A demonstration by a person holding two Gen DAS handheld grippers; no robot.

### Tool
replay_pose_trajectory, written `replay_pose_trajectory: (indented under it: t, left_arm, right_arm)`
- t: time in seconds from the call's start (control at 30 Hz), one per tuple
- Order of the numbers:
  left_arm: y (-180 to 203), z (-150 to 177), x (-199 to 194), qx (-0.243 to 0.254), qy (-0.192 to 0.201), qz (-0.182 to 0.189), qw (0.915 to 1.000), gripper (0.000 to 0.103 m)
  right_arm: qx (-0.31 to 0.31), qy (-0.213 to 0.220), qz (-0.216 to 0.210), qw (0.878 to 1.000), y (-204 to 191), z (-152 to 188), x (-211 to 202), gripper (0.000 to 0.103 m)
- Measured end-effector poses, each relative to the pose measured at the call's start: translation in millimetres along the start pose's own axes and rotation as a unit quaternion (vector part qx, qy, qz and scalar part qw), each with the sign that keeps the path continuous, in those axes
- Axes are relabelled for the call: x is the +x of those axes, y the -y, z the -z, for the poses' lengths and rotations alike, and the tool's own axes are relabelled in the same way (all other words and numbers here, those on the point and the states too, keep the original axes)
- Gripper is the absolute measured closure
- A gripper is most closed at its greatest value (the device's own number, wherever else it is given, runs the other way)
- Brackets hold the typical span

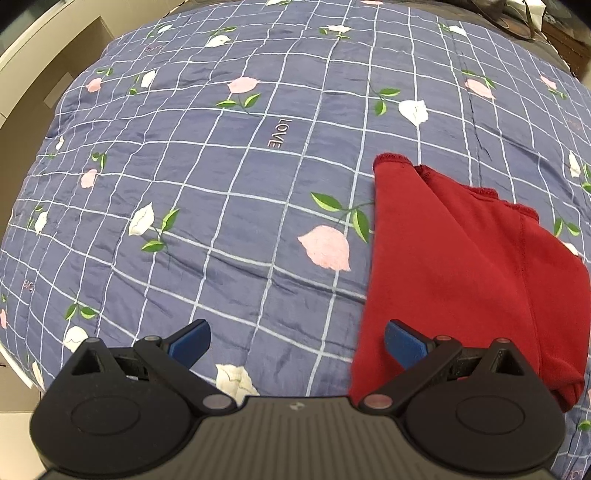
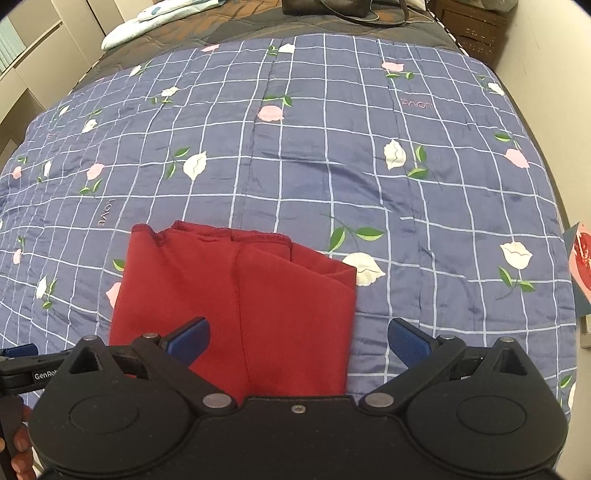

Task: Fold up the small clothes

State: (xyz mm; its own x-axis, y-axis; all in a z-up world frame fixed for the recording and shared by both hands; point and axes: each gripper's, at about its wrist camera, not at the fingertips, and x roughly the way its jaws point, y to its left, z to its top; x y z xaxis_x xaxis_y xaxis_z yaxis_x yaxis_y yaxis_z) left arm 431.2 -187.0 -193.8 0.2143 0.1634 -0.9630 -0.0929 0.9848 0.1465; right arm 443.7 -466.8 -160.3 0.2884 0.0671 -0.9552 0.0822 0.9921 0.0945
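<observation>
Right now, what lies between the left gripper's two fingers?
Left wrist view: only bare quilt between the left gripper fingers; the red garment starts at the right finger.

We see a bed spread with a blue quilt — white grid lines, pink and white flowers with green leaves, and the word LOVE stitched here and there. On the quilt lies a red garment, folded into a rough rectangle with its hemmed edges at the far side. Past the quilt's far edge a brown cover shows — on it rest a pale bundle of cloth and a dark bag with a strap.
</observation>
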Motion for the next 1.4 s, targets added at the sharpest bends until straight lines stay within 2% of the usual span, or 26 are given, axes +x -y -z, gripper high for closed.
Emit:
replay_pose_trajectory:
  t: [0.37,0.6,0.87,1.13,1.4]
  left_arm:
    - [5.5,-11.9,19.2,0.028,-0.001,0.035,0.9990,0.001]
    - [8.6,-17.2,35.6,0.048,-0.008,0.063,0.9968,0.001]
    - [15.6,-19.7,49.6,0.066,-0.003,0.099,0.9929,0.000]
    - [12.1,-17.9,75.6,0.041,-0.023,0.141,0.9889,0.000]
    - [5.1,-17.0,91.0,0.010,-0.049,0.181,0.9821,0.000]
  right_arm:
    - [0.010,-0.017,-0.004,1.000,9.1,-8.2,25.7,0.001]
    - [0.038,-0.009,-0.065,0.997,41.0,7.5,66.0,0.001]
    - [0.056,0.006,-0.094,0.994,65.8,36.6,100.2,0.001]
    - [0.028,-0.012,-0.110,0.993,50.8,46.0,119.7,0.001]
    - [0.078,-0.036,-0.112,0.990,52.3,45.5,138.5,0.000]
